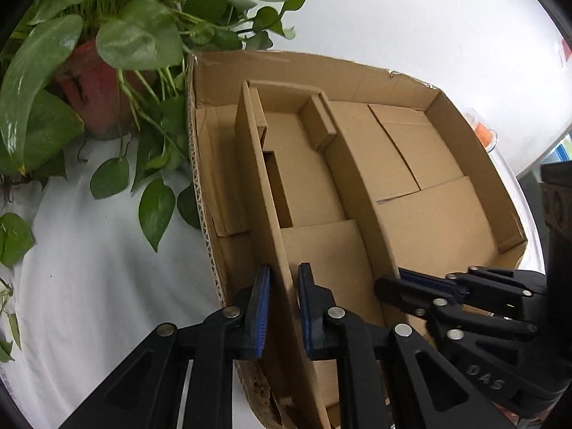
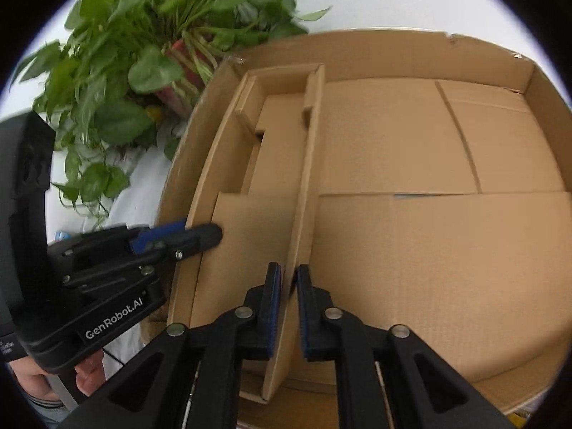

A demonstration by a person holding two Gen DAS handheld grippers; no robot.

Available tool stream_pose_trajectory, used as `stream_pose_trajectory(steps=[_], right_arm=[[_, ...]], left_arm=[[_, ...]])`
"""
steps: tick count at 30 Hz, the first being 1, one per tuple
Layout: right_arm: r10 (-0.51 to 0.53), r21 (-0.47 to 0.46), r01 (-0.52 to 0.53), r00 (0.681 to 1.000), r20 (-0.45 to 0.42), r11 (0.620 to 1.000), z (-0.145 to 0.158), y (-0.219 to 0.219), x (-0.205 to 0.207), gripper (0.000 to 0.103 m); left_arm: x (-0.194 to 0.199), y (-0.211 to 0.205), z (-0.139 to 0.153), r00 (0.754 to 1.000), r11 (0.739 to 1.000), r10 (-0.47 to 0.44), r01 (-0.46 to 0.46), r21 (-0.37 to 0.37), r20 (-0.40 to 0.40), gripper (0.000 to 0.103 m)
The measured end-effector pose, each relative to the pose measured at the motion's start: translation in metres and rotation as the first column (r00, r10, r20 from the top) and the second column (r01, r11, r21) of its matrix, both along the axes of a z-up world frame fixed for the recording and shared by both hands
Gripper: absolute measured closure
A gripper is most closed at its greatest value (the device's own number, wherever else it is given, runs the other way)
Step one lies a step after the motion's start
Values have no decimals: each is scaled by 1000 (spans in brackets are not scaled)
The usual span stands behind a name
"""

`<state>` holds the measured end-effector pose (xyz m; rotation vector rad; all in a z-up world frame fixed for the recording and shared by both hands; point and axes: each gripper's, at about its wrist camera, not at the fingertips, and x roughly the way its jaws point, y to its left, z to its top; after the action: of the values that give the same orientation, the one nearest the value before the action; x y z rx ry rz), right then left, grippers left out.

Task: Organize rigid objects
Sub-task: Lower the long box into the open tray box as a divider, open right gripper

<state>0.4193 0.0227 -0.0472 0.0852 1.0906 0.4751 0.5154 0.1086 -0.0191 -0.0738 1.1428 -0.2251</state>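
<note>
A white cloth [image 1: 89, 286] covers the table on the left. A leafy potted plant [image 1: 107, 35] in a reddish pot [image 1: 93, 85] stands far left, under bright, even light.

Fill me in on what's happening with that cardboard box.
A person holds a gripper in each hand and is handling a smaller cardboard insert tray inside the big cardboard box. The left gripper is shut on the tray's left wall; the right gripper is shut on its right wall. A potted plant stands beside the box on the white table.
</note>
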Motion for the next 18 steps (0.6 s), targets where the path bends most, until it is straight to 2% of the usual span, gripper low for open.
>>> stream_pose_trajectory(steps=[5,9,13,18], right_arm=[[20,7,-20,1000,-21,1000,-4,3,4,90],[49,2,-49,998,-34,999,-7,3,7,89],[60,9,-60,998,-35,998,-6,1,7,88],[92,-9,-92,995,-41,996,-6,9,3,88]], left_arm=[[3,-7,3,999,1000,-20,19,11,43,91],[17,-12,5,999,999,-34,33,16,40,91],[-2,-1,1,999,1000,-26,25,5,46,91],[-12,5,4,999,1000,-14,13,28,37,92]])
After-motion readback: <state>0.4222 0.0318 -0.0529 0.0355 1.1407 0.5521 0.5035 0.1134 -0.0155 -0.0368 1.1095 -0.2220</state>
